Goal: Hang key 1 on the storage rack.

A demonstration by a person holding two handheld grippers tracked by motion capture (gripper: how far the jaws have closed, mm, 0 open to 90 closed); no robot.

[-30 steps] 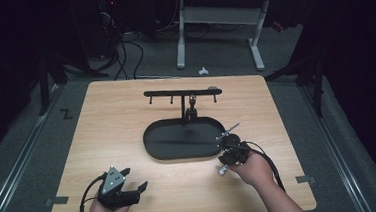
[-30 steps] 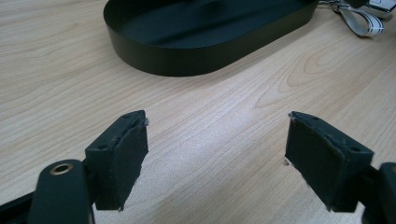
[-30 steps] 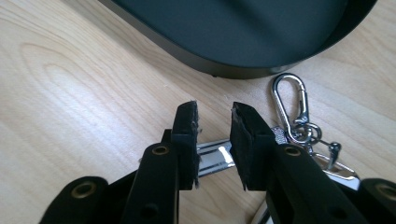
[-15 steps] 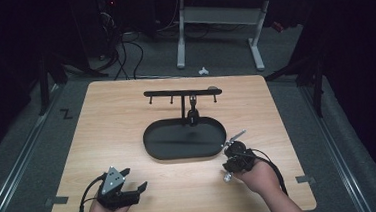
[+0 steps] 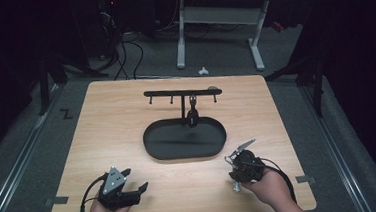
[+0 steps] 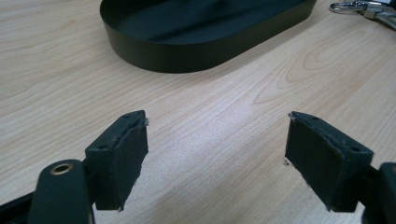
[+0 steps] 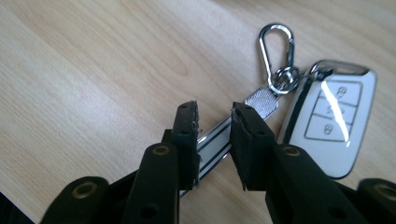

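A white key fob (image 7: 331, 121) with a silver rim lies flat on the wooden table. A silver carabiner (image 7: 276, 44) and a striped strap (image 7: 215, 140) are attached to it. My right gripper (image 7: 214, 114) is shut on that strap, low over the table at the front right (image 5: 236, 165). The carabiner also appears far off in the left gripper view (image 6: 348, 6). My left gripper (image 6: 217, 123) stands open with nothing between its jaws, resting at the front left (image 5: 135, 180).
A black oval tray (image 5: 151, 148) sits mid-table, its wall close ahead of the left gripper (image 6: 196, 49). Behind it stands a black hook rack (image 5: 181, 92) with a dark item (image 5: 193, 116) hanging down to the tray.
My right gripper has drawn back from the tray's right end toward the table's front edge. The left gripper has stayed put.
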